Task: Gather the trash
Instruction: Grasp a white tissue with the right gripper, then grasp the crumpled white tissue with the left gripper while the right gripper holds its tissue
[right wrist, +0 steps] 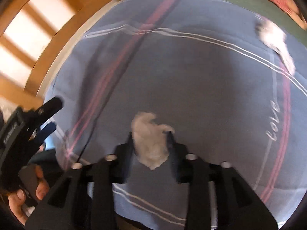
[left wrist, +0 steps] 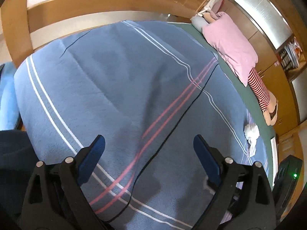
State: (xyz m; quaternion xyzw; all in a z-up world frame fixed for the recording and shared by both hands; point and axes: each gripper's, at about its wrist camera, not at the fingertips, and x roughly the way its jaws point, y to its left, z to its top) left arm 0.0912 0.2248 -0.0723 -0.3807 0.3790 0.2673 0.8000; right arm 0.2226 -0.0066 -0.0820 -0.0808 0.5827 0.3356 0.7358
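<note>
My right gripper (right wrist: pixel 151 134) was clamped on a crumpled tissue wad (right wrist: pixel 150 141), beige-white, pinched between both fingers and held above the blue striped blanket (right wrist: pixel 191 76). The right wrist view was motion-blurred, so fine detail was lost.

My left gripper (left wrist: pixel 148 143) had its fingers spread wide, nothing between the blue pads (left wrist: pixel 92 157), hovering over the same blanket (left wrist: pixel 115 76). It also showed in the right wrist view at 9 o'clock (right wrist: pixel 48 115), with my left hand (right wrist: pixel 23 197) on its handle.

A second white tissue wad (left wrist: pixel 251 132) lay on the blanket near its edge, at 3 o'clock in the left view, and at 1 o'clock in the right view (right wrist: pixel 274 36), well apart from both grippers.

A thin black cable (left wrist: pixel 172 126) ran across the blanket between the left fingers. A pink pillow (left wrist: pixel 230 44) and a doll in red-striped clothing (left wrist: pixel 259 90) sat on the green sheet (left wrist: pixel 247 95) at 2 o'clock. A wooden bed frame (left wrist: pixel 17 28) curved around at 10 to 12 o'clock.
</note>
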